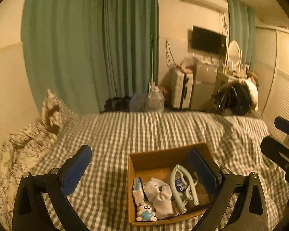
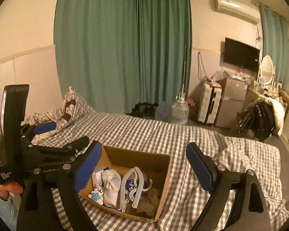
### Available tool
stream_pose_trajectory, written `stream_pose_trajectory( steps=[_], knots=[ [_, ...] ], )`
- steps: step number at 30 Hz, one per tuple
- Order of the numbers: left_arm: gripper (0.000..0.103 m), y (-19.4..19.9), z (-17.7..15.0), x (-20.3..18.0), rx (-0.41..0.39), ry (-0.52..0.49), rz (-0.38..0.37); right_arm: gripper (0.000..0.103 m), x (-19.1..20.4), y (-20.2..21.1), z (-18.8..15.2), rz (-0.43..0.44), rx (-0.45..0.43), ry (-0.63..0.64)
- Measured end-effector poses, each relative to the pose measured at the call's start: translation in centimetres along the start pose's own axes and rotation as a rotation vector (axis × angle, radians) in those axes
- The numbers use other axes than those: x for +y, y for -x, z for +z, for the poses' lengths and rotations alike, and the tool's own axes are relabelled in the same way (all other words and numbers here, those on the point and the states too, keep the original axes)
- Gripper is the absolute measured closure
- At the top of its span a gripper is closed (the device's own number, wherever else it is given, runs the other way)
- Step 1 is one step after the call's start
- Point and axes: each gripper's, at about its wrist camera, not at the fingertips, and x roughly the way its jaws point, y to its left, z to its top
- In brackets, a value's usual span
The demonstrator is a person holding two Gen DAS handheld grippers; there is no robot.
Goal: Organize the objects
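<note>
An open cardboard box [image 1: 144,160] sits on the checked bed; it also shows in the right wrist view [image 2: 164,175]. Inside lie a grey folding hanger [image 1: 184,188] [image 2: 132,186], a white sock bundle [image 1: 160,194] [image 2: 111,186], a small blue-and-white carton [image 1: 137,190] [image 2: 98,177] and a white bear toy with a blue star [image 1: 146,213] [image 2: 97,192]. My left gripper [image 1: 142,171] is open and empty above the box's near side. My right gripper [image 2: 144,167] is open and empty over the box. The left gripper also shows at the left of the right wrist view [image 2: 54,136].
The checked bed sheet [image 1: 125,130] spreads all round the box. A patterned pillow and duvet [image 1: 38,134] lie at the left. Green curtains, water jugs [image 1: 154,100], a suitcase, a small fridge and a clothes-covered chair [image 1: 235,100] stand beyond the bed.
</note>
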Motion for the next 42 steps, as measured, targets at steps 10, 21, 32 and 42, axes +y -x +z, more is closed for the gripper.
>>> stream_pose_trajectory(
  steps=[10, 21, 32, 42],
  knots=[
    [0.0, 7.7, -1.7, -0.3, -0.209, -0.004, 0.051, 0.0, -0.5, 6.3, -0.7, -0.082, -0.094, -0.045],
    [0.0, 9.0, -8.2, -1.8, -0.268, 0.041, 0.078, 0.0, -0.6, 5.7, -8.7, -0.148, -0.073, -0.062],
    [0.0, 4.7, -13.8, -1.6, -0.139, 0.038, 0.109, 0.0, -2.0, 3.7, -13.8, -0.192, -0.018, -0.107],
    [0.0, 5.1, -14.1, -1.1, -0.133, 0.062, 0.085, 0.0, -2.1, 3.8, -13.7, -0.211, -0.031, -0.093]
  ],
)
